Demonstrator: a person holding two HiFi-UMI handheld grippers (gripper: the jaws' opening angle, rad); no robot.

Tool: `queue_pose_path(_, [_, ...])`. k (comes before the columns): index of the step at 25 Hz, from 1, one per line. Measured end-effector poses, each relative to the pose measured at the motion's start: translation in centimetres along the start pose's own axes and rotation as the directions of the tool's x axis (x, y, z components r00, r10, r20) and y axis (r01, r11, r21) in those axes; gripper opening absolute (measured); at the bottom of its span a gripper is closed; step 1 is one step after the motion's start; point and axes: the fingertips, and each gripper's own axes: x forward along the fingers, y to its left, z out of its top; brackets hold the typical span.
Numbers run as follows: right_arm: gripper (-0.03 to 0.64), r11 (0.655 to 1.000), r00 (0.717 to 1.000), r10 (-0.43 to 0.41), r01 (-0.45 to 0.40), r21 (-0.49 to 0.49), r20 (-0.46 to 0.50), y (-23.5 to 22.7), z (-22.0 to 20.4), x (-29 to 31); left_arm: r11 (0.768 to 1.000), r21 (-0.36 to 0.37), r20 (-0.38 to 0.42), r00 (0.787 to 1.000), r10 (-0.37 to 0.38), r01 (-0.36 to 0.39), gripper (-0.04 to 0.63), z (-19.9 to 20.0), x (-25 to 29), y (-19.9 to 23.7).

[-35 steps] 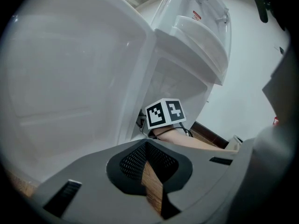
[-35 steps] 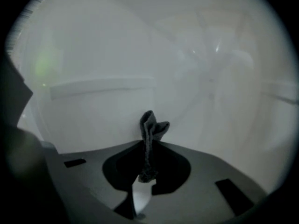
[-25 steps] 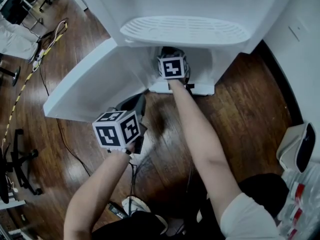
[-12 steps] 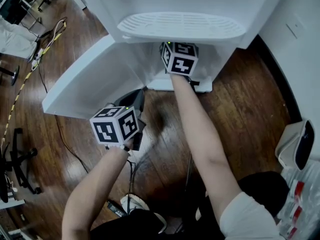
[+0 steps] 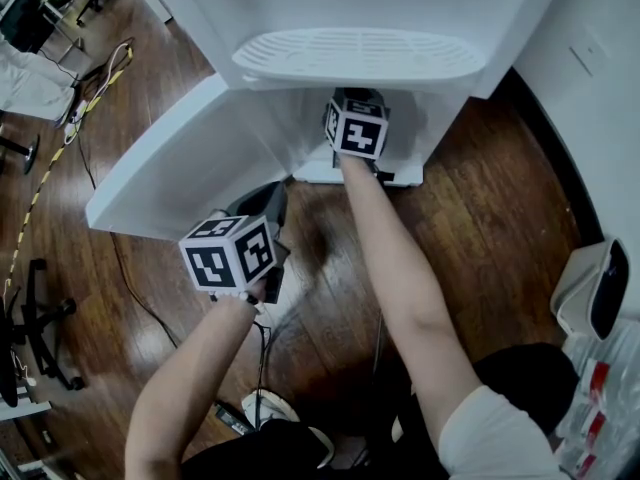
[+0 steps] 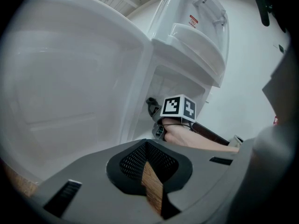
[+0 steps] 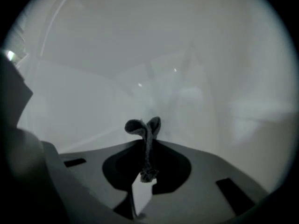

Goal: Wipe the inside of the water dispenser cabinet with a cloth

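Note:
The white water dispenser (image 5: 365, 8) stands with its lower cabinet door (image 5: 185, 163) swung open to the left. My right gripper's marker cube (image 5: 358, 126) sits at the cabinet opening (image 5: 420, 128) under the drip tray (image 5: 360, 56); its jaws are hidden inside. In the right gripper view the right gripper (image 7: 145, 141) is shut on a dark cloth (image 7: 144, 129), close to the pale inner cabinet wall (image 7: 163, 78). My left gripper (image 6: 148, 171) is shut and holds nothing. It hovers over the wooden floor beside the door, and its cube (image 5: 232, 253) shows in the head view.
Dark wooden floor (image 5: 500, 198) surrounds the dispenser. A white bin (image 5: 598, 293) and a white wall (image 5: 590, 58) stand at the right. Cables (image 5: 90, 93) and a chair base (image 5: 35, 353) lie at the left. A shoe (image 5: 270, 408) is near the bottom.
My right gripper rose and tilted at the cabinet opening, then dropped back a little with the cloth. The left gripper has hardly moved.

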Motion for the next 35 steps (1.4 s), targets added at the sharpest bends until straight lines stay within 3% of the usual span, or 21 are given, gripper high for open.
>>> queue_pose_path(5, [0.038, 0.999, 0.973, -0.044, 0.050, 0.018, -0.226, -2.0, -6.4, 0.8, 1.000, 0.003, -0.003, 1.000, 0.000, 0.000, -0.012, -0.1, -0.1, 0.0])
queue_pose_path(10, [0.038, 0.998, 0.958, -0.056, 0.061, 0.007, -0.280, -2.5, -8.1, 0.9, 1.000, 0.002, -0.005, 1.000, 0.002, -0.002, -0.012, -0.2, -0.3, 0.1])
queue_pose_path(19, [0.038, 0.993, 0.991, -0.102, 0.107, 0.050, -0.090, -3.9, -2.4, -0.4, 1.000, 0.011, 0.001, 1.000, -0.001, 0.001, -0.012, 0.1, -0.6, -0.2])
queue_pose_path(28, [0.040, 0.991, 0.983, -0.111, 0.099, 0.087, 0.144, -4.0, 4.4, -2.5, 1.000, 0.017, 0.003, 1.000, -0.003, 0.003, -0.012, 0.2, -0.6, -0.4])
queue_pose_path(31, [0.039, 0.991, 0.982, -0.110, 0.097, 0.088, 0.151, -4.1, 5.1, -2.5, 1.000, 0.017, 0.000, 1.000, 0.000, 0.000, -0.012, 0.1, -0.6, -0.4])
queue_pose_path(35, [0.041, 0.986, 0.991, -0.131, 0.127, 0.112, 0.030, -5.0, 2.3, -1.7, 1.000, 0.016, -0.004, 1.000, 0.005, -0.005, -0.012, -0.1, -0.7, -0.1])
